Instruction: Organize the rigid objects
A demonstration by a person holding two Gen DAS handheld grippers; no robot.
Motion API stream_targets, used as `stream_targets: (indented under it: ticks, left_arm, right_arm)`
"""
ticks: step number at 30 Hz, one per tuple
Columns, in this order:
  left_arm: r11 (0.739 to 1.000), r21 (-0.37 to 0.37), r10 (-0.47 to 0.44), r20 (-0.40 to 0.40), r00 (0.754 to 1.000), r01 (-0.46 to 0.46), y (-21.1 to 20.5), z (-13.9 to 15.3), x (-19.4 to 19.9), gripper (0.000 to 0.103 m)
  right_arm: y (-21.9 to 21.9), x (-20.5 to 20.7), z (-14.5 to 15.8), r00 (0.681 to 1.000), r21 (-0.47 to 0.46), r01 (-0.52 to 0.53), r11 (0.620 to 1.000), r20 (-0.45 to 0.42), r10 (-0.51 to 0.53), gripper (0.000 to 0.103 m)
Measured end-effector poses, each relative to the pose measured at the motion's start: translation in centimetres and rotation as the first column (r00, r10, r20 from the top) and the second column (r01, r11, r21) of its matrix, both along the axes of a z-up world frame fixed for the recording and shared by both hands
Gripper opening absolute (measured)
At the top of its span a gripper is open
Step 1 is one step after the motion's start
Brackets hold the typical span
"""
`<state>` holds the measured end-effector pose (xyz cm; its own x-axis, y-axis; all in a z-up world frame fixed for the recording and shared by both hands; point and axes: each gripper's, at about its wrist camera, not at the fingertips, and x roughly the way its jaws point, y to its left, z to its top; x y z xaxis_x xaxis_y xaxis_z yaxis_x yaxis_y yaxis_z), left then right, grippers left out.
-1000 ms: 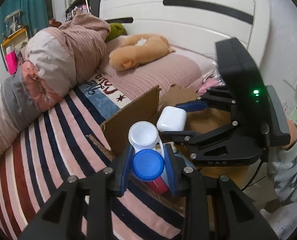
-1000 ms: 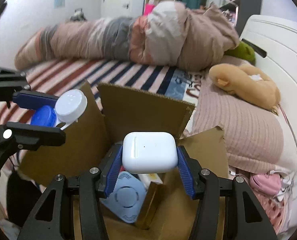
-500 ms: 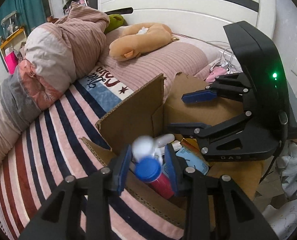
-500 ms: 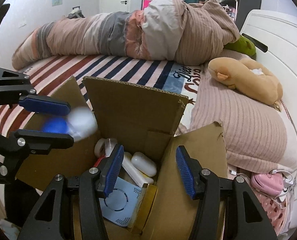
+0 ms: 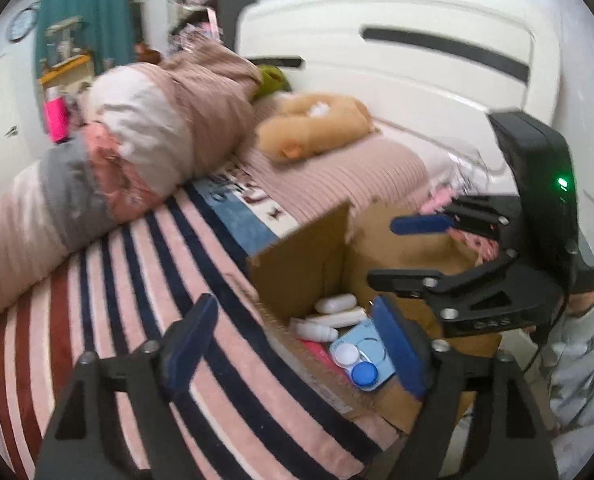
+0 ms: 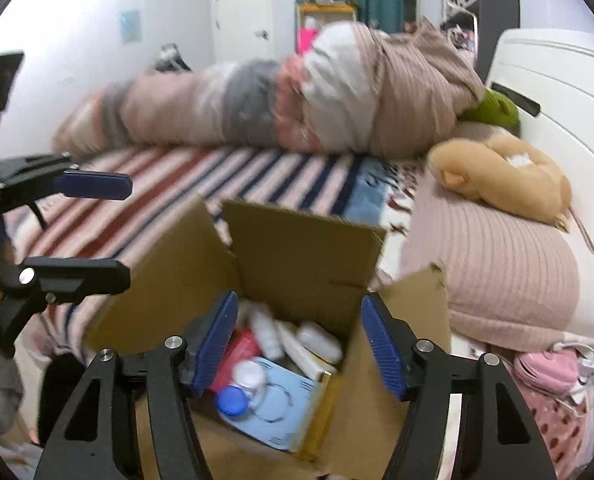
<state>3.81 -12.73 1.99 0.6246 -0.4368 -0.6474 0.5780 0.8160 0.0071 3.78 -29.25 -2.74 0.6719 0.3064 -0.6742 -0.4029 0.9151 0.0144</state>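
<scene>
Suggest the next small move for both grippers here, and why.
Probably lift both away from the brown cardboard box to seek another loose item. The left gripper and right gripper are open and hold nothing, while the blue-and-white twin-cap lens case and the white oval case lie inside the box. No other loose rigid item shows on the striped bedspread.

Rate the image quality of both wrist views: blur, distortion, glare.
Left wrist view: motion blur smears the bedding and the cardboard box; the left gripper stays fairly crisp. Right wrist view: similar blur on the rolled quilt and box contents; the right gripper is sharp. Both show fisheye bending and dark corners; no strong glare.
</scene>
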Motion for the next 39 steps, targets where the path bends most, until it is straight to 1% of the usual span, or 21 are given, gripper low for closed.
stream_targets:
  ticks: [2, 3, 4, 5, 6, 7, 8, 9, 10, 11, 12, 15, 19, 25, 39]
  left_arm:
    - [0.998, -0.033, 0.048, 0.026, 0.998, -0.047, 1.4, 1.0, -0.8, 0.086]
    - [0.996, -0.049, 0.074, 0.037, 0.997, -0.073, 2.1, 1.4, -1.2, 0.089]
    - [0.992, -0.071, 0.11, 0.052, 0.993, -0.107, 3.0, 1.9, -1.8, 0.091]
    - [0.989, -0.082, 0.129, 0.06, 0.99, -0.124, 3.5, 2.2, -2.1, 0.093]
    - [0.984, -0.096, 0.159, 0.073, 0.985, -0.151, 4.2, 2.5, -2.5, 0.097]
    - [0.976, -0.109, 0.197, 0.088, 0.976, -0.187, 4.9, 2.8, -3.0, 0.099]
    - [0.969, -0.121, 0.228, 0.102, 0.968, -0.215, 5.5, 3.0, -3.5, 0.101]
    - [0.957, -0.141, 0.269, 0.119, 0.956, -0.252, 6.4, 3.3, -4.1, 0.102]
    - [0.948, -0.156, 0.298, 0.125, 0.946, -0.278, 7.0, 3.4, -4.5, 0.102]
    - [0.941, -0.168, 0.315, 0.127, 0.94, -0.293, 7.5, 3.5, -4.7, 0.102]
    - [0.932, -0.184, 0.338, 0.128, 0.932, -0.312, 8.1, 3.5, -5.1, 0.102]
    - [0.909, -0.212, 0.39, 0.127, 0.912, -0.359, 9.4, 3.4, -5.8, 0.102]
    - [0.895, -0.222, 0.42, 0.124, 0.899, -0.387, 10.4, 2.9, -6.7, 0.102]
    - [0.888, -0.222, 0.435, 0.124, 0.892, -0.402, 10.9, 2.8, -7.0, 0.102]
    - [0.886, -0.211, 0.445, 0.132, 0.886, -0.414, 11.1, 2.9, -7.1, 0.102]
  right_arm:
    - [0.1, -1.1, 1.2, 0.998, 0.034, -0.034, 0.999, 0.056, 0.032, 0.062]
    - [0.3, -1.9, 2.0, 0.993, 0.048, -0.056, 0.997, 0.105, 0.051, 0.064]
    - [0.4, -2.4, 2.5, 0.989, 0.056, -0.067, 0.996, 0.134, 0.059, 0.072]
    - [0.4, -3.2, 3.2, 0.982, 0.072, -0.082, 0.994, 0.175, 0.068, 0.077]
    - [0.5, -3.6, 3.6, 0.978, 0.084, -0.09, 0.992, 0.196, 0.072, 0.087]
    - [0.4, -4.4, 4.3, 0.969, 0.112, -0.111, 0.987, 0.234, 0.083, 0.09]
    - [0.5, -4.9, 4.8, 0.962, 0.135, -0.13, 0.982, 0.258, 0.091, 0.091]
    - [0.5, -5.1, 5.3, 0.958, 0.148, -0.14, 0.979, 0.271, 0.096, 0.095]
    - [0.5, -5.6, 5.7, 0.952, 0.168, -0.153, 0.974, 0.289, 0.1, 0.101]
    - [0.5, -5.9, 5.9, 0.948, 0.179, -0.161, 0.971, 0.301, 0.102, 0.103]
    - [0.6, -6.5, 6.2, 0.942, 0.19, -0.174, 0.966, 0.317, 0.108, 0.103]
    - [1.0, -7.2, 6.2, 0.938, 0.193, -0.19, 0.963, 0.325, 0.12, 0.103]
    - [1.6, -7.9, 5.7, 0.94, 0.184, -0.186, 0.965, 0.32, 0.12, 0.103]
    - [1.7, -8.3, 5.6, 0.939, 0.192, -0.184, 0.964, 0.325, 0.115, 0.103]
    - [2.0, -8.6, 5.4, 0.942, 0.194, -0.174, 0.966, 0.319, 0.106, 0.103]
